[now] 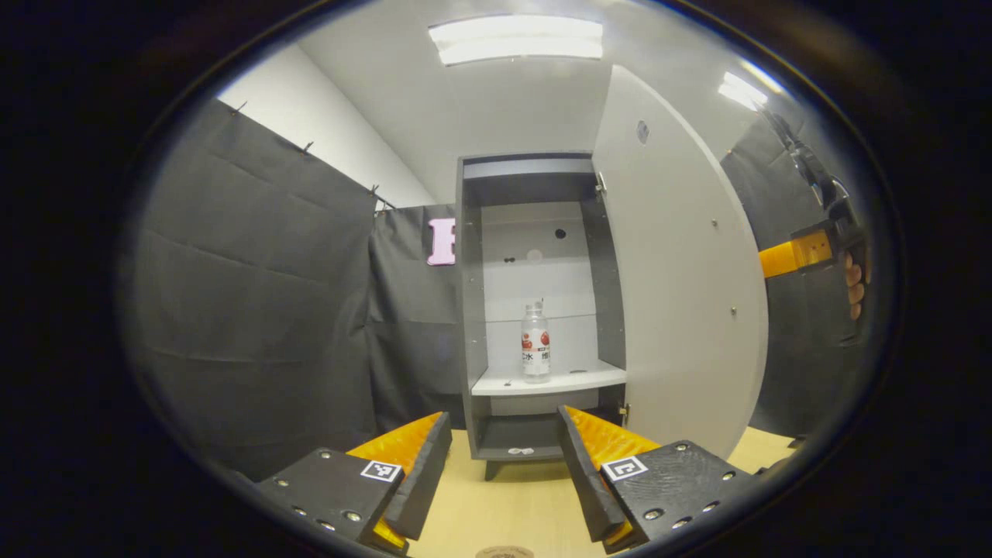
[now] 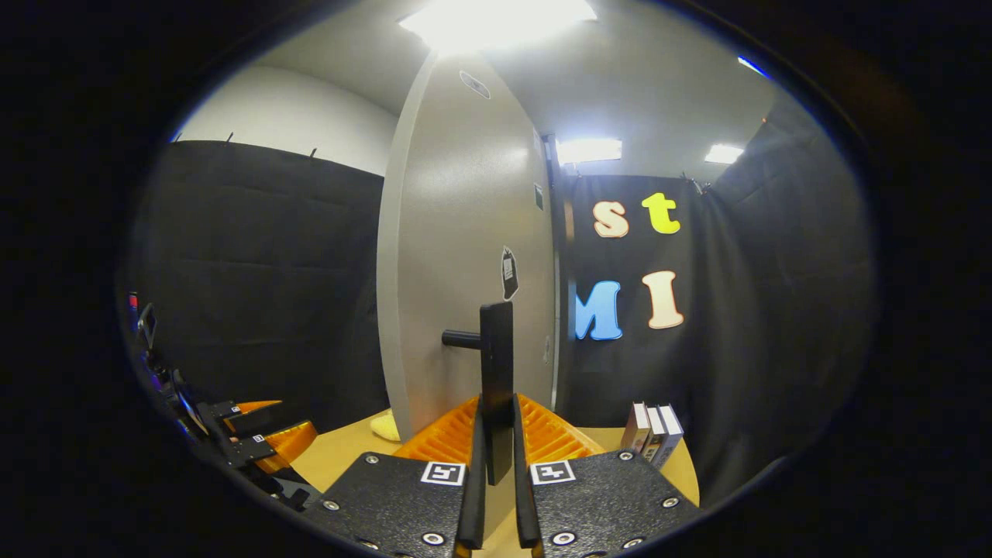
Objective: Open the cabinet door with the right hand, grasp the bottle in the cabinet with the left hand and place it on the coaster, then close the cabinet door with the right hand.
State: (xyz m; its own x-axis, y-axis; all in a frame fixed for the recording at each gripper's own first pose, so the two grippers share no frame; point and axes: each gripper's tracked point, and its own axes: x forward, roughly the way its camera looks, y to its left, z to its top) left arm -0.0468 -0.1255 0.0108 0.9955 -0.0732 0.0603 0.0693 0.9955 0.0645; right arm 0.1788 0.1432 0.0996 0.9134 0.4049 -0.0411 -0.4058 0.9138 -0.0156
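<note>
- On the white middle shelf (image 1: 558, 380) of the cabinet (image 1: 473, 310): bottle (image 1: 535, 342), upright, clear, red on its label.
- Swung wide open: cabinet door (image 1: 682, 271).
- Clamped on the door's black handle (image 2: 497, 364): right gripper (image 2: 496, 442), both fingers pressed against the bar.
- Spread apart and empty, short of the cabinet, pointed at the bottle: left gripper (image 1: 504, 449).
- Over a light wooden table (image 1: 511, 511).
- Stood by the booth wall: three books (image 2: 652, 434).

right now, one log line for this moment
door open | right gripper shut on handle | left gripper open, facing bottle on shelf
</note>
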